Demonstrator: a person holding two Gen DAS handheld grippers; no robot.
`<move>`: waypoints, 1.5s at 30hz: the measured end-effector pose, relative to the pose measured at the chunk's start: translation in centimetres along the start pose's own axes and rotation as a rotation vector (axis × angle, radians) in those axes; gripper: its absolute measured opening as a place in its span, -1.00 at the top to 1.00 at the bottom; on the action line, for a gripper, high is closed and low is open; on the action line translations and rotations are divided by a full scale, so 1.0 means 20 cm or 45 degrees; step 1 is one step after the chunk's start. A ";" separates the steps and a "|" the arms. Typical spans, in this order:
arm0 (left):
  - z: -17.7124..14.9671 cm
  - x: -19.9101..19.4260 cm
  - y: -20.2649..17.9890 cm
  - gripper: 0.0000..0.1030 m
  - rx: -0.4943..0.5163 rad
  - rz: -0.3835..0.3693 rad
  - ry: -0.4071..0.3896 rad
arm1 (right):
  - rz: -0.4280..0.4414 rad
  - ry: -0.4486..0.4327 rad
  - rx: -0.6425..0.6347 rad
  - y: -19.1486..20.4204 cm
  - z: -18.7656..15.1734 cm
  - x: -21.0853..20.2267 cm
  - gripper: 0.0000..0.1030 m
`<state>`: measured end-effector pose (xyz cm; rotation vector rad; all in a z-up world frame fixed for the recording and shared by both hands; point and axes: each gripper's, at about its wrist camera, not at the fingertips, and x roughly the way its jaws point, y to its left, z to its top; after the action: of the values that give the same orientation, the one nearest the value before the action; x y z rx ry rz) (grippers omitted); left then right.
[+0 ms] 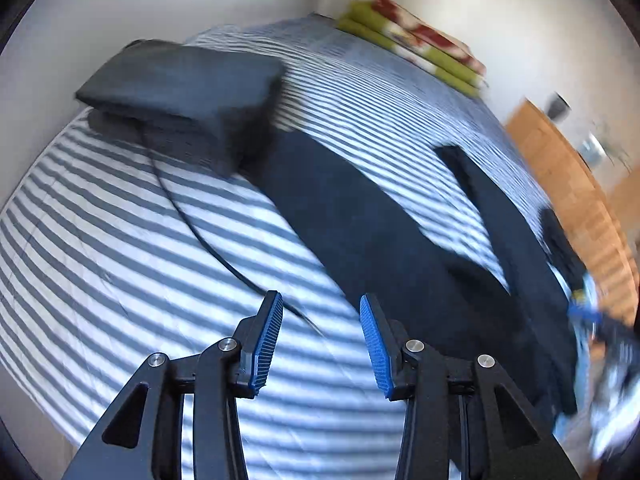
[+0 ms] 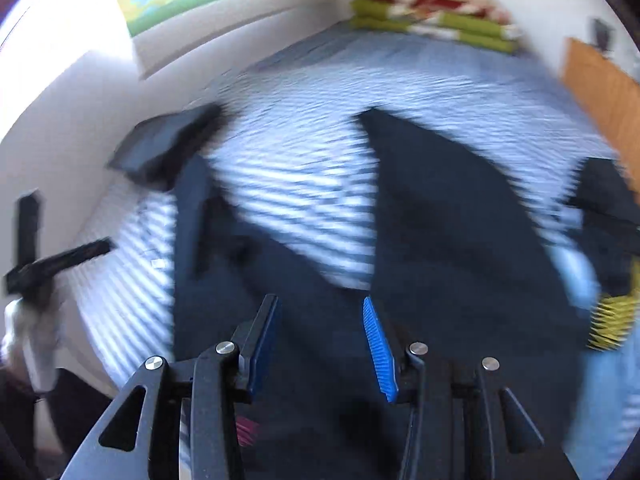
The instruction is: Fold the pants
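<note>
1. One pair of dark pants [image 1: 360, 232] spread flat on the striped bed cover [image 1: 120, 260], legs splayed in a V toward the far end; likely laid open this way so the legs can be brought together for the first fold. Not yet folded, by the look of it.
2. Left gripper [image 1: 320, 344] above the cover just beside the pants' left leg, fingers apart, nothing between them.
3. Right gripper [image 2: 320, 344] over the pants' near, waist part, fingers likewise apart and empty; probably poised for a grab at the cloth.
4. One stack of dark folded cloth [image 1: 180, 88] beyond the left leg's end; cannot tell how many pieces.
5. One thin black cable [image 1: 192, 216] curving across the cover left of the pants.
6. One folded green and red blanket [image 1: 416, 48] far beyond the pants, by the wall.
7. Much motion blur in the right view.
</note>
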<state>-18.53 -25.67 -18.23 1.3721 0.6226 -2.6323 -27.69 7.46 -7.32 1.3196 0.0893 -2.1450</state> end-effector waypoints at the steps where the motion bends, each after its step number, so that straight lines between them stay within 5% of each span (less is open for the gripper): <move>1: 0.04 0.03 0.05 0.15 -0.021 -0.001 -0.011 | 0.037 0.018 -0.026 0.08 0.01 0.07 0.24; 6: 0.13 0.20 0.25 0.15 -0.163 -0.072 -0.026 | 0.155 0.140 -0.253 0.58 0.02 0.46 0.19; 9: 0.17 0.26 0.32 0.15 -0.222 -0.090 -0.020 | 0.040 0.176 -0.445 0.81 0.02 0.68 0.06; 14: 0.22 0.26 0.41 0.15 -0.311 -0.088 -0.066 | -0.236 0.215 -0.585 0.92 0.07 0.98 0.00; 17: 0.24 0.20 0.47 0.15 -0.340 -0.103 -0.104 | -0.175 0.238 -0.532 0.87 0.13 0.99 -0.08; 21: 0.24 0.14 0.48 0.15 -0.326 -0.107 -0.131 | -0.125 0.276 -0.432 0.74 0.19 0.97 0.77; 23: 0.24 0.12 0.49 0.15 -0.331 -0.115 -0.129 | -0.056 0.295 -0.339 0.68 0.21 0.95 0.95; 27: 0.23 0.07 0.49 0.15 -0.311 -0.133 -0.143 | -0.038 0.259 -0.261 0.68 0.19 0.88 0.96; 32: 0.21 0.01 0.55 0.15 -0.309 -0.108 -0.147 | 0.260 0.275 -0.288 0.92 0.02 0.69 0.96; 37: 0.18 0.00 0.64 0.15 -0.357 -0.084 -0.137 | 0.349 0.474 -0.526 1.12 -0.29 0.64 0.83; 40: 0.17 0.01 0.64 0.15 -0.334 -0.062 -0.114 | 0.352 0.463 -0.411 1.00 -0.26 0.61 0.64; 45: 0.14 0.14 0.55 -0.06 -0.223 -0.013 -0.002 | 0.352 0.268 -0.112 0.62 -0.10 0.39 0.52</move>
<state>-19.17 -36.51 -22.47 1.3189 0.8394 -2.5170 -22.02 -5.45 -11.61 1.4133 0.0804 -1.7504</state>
